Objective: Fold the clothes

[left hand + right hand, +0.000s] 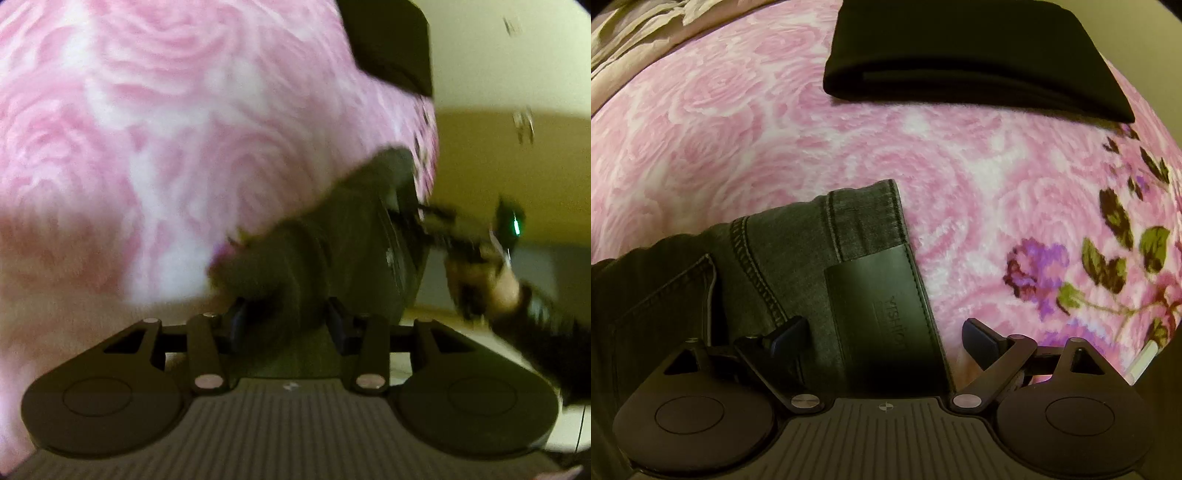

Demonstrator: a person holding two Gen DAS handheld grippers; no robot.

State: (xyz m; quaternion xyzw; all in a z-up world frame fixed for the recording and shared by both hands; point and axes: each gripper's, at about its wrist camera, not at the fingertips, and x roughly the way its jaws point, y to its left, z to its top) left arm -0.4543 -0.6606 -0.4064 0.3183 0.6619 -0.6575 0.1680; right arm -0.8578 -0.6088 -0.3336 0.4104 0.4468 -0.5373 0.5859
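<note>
Dark grey jeans (783, 258) lie on a pink rose-patterned blanket (738, 140). Their waistband corner with a black leather patch (882, 310) lies between the open fingers of my right gripper (886, 336). In the blurred left wrist view my left gripper (286, 325) is shut on a bunched part of the jeans (314, 236). The right gripper and the hand that holds it (487, 258) show at the right of that view, at the jeans' far end. A folded black garment (964, 59) lies on the blanket farther off; it also shows in the left wrist view (388, 40).
The blanket's right part has purple flowers and green leaves (1108, 258). A crumpled beige floral cloth (639, 29) lies at the far left. A pale wall (517, 55) and floor (461, 332) lie beyond the blanket's edge.
</note>
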